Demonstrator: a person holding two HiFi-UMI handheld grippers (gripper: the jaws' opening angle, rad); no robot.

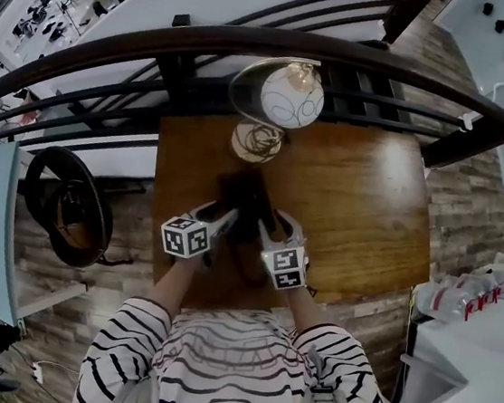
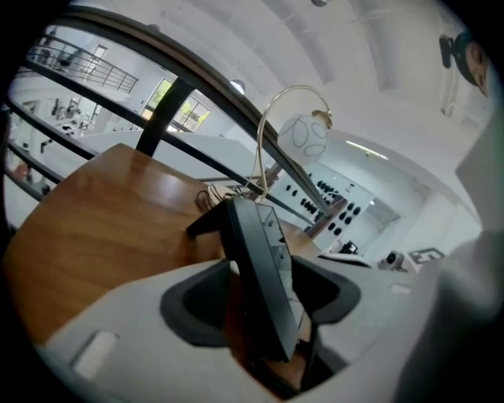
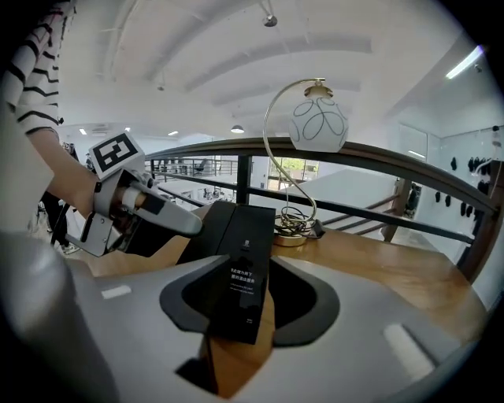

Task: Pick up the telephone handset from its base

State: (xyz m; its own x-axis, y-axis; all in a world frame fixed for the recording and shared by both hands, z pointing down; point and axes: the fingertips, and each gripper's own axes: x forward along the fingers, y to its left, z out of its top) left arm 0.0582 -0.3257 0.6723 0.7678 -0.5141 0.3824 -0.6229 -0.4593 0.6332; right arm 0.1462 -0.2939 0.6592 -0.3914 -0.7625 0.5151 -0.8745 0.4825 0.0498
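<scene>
We see the black telephone at the 6 o'clock part of the wooden table, directly in front of a person in a striped shirt. The left gripper sits at its 8 o'clock and the right gripper at its 4 o'clock. In the head view the telephone is only a dark shape, so we cannot tell the handset from its base. In the left gripper view the jaws are closed to a narrow gap around a thin black slab with a grey face. The slab is tilted, with its far end raised above the tabletop. In the right gripper view the jaws are likewise drawn in on a flat black piece with small white print. One finger of the left gripper touches the telephone at 10 o'clock. At 12 o'clock on the table stands a lamp with a white globe shade, and a coiled cord lies on its round foot. A dark curved railing runs just beyond the lamp. Off the table at 3 o'clock lie plastic bottles.
</scene>
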